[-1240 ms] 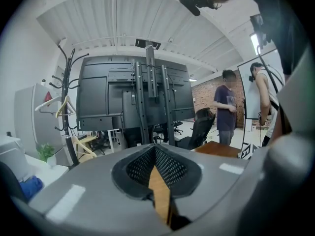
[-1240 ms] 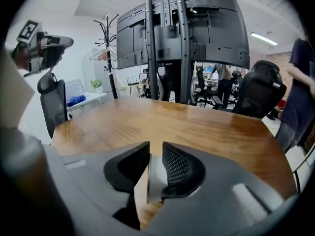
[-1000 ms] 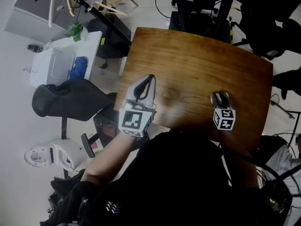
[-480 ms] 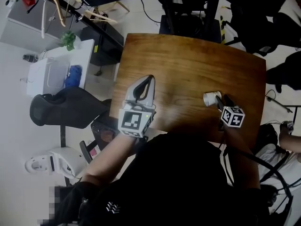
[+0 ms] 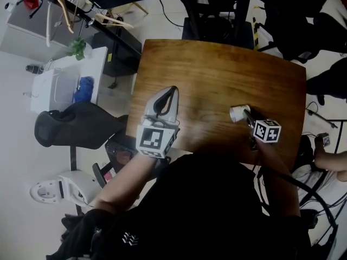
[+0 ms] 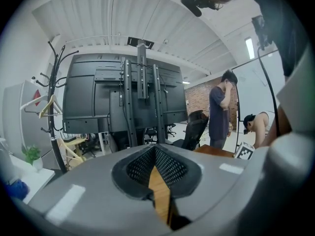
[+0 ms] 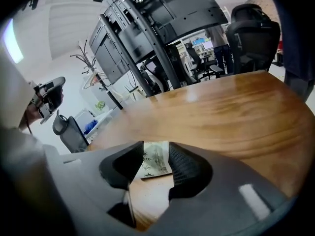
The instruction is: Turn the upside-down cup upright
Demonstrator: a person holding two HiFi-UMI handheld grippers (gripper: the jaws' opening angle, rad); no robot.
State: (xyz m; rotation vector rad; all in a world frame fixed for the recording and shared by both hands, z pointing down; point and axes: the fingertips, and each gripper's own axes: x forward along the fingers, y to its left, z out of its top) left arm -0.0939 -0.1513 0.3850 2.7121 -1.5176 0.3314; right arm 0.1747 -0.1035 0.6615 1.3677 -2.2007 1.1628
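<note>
A white cup with a green bamboo print (image 7: 155, 163) sits between the pads of my right gripper (image 7: 156, 149). Its jaws are closing, and both pads touch the cup's sides. In the head view the cup (image 5: 237, 113) lies tilted on its side at the tip of the right gripper (image 5: 245, 114), over the near right part of the wooden table (image 5: 217, 69). My left gripper (image 5: 172, 90) hovers over the table's near left part, shut with nothing in it. In its own view the left gripper (image 6: 155, 154) shows only bare wood past its tips.
A black monitor stand (image 5: 217, 20) rises past the table's far edge. A black office chair (image 5: 76, 121), a white cabinet (image 5: 65, 80) and a coat rack (image 5: 81, 4) stand to the left. Two people (image 6: 219, 107) stand farther off in the room.
The right gripper has rolled and shifted a little left. The cup, hidden under it a second ago, now shows tilted sideways at its tip. The left gripper has stayed put.
</note>
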